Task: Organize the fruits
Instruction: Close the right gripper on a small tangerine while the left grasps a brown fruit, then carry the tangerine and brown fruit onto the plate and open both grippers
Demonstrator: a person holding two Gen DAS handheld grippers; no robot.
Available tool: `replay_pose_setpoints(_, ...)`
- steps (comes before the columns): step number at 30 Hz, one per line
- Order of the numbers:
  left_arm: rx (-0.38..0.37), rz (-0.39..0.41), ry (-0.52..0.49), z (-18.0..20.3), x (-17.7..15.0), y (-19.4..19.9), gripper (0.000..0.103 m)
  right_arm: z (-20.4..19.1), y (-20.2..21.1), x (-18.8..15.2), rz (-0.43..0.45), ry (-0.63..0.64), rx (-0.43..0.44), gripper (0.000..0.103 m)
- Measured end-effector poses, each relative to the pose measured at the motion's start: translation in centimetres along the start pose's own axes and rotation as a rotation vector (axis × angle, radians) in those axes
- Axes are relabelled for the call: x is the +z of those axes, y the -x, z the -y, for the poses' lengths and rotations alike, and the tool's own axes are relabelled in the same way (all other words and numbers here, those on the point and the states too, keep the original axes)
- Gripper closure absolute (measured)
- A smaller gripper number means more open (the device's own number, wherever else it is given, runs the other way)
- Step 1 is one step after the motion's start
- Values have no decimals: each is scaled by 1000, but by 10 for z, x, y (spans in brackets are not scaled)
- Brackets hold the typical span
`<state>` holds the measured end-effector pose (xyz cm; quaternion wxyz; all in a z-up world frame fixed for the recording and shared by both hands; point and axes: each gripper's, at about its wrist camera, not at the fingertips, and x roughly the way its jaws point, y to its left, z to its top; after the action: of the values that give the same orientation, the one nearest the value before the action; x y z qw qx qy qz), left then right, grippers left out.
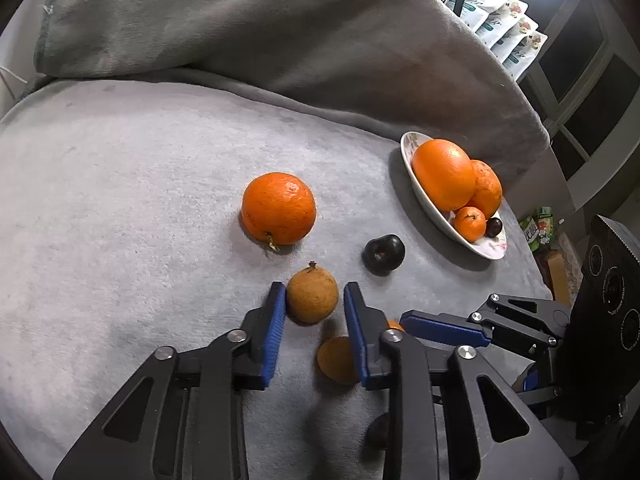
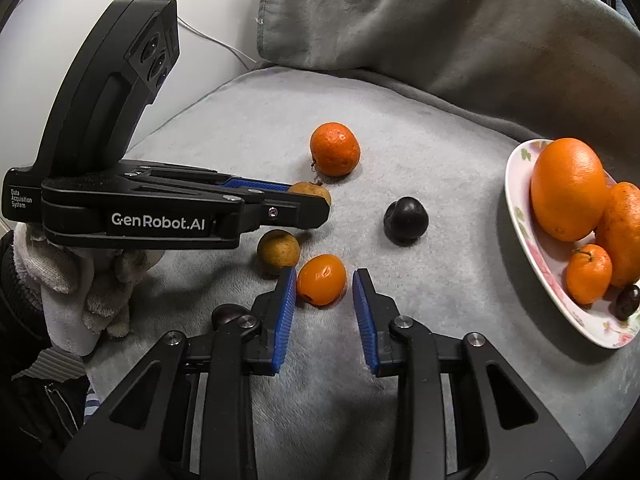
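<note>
My left gripper [image 1: 314, 298] is open around a brown round fruit [image 1: 312, 295] on the grey blanket; its left pad touches the fruit. My right gripper [image 2: 325, 286] is open around a small orange kumquat [image 2: 321, 279]. A second brown fruit [image 2: 278, 247] lies beside it. A large tangerine [image 1: 279, 208] and a dark plum [image 1: 383, 253] lie loose on the blanket. A floral white plate [image 1: 430, 204] holds a big orange [image 1: 443, 173], another orange, a small tangerine and a dark plum. The left gripper also shows in the right wrist view [image 2: 316, 200].
A folded grey blanket [image 1: 280, 28] rises behind the fruit. Another dark plum [image 2: 229, 315] lies near my right gripper's left finger. Printed packets [image 1: 504, 20] and a window are at the far right. A gloved hand [image 2: 92, 280] holds the left gripper.
</note>
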<state>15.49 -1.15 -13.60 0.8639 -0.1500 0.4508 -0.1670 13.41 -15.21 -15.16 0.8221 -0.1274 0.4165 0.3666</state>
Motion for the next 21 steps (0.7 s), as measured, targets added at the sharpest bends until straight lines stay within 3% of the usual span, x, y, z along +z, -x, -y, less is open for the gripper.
replay_pose_setpoints(7, 10, 5, -11, 1, 0, 1, 78, -1, -5, 3, 3, 4, -3, 77)
replay_pose_setpoints(21, -18, 62, -29, 18, 14, 18, 78, 28, 47, -7, 118, -86, -41, 78)
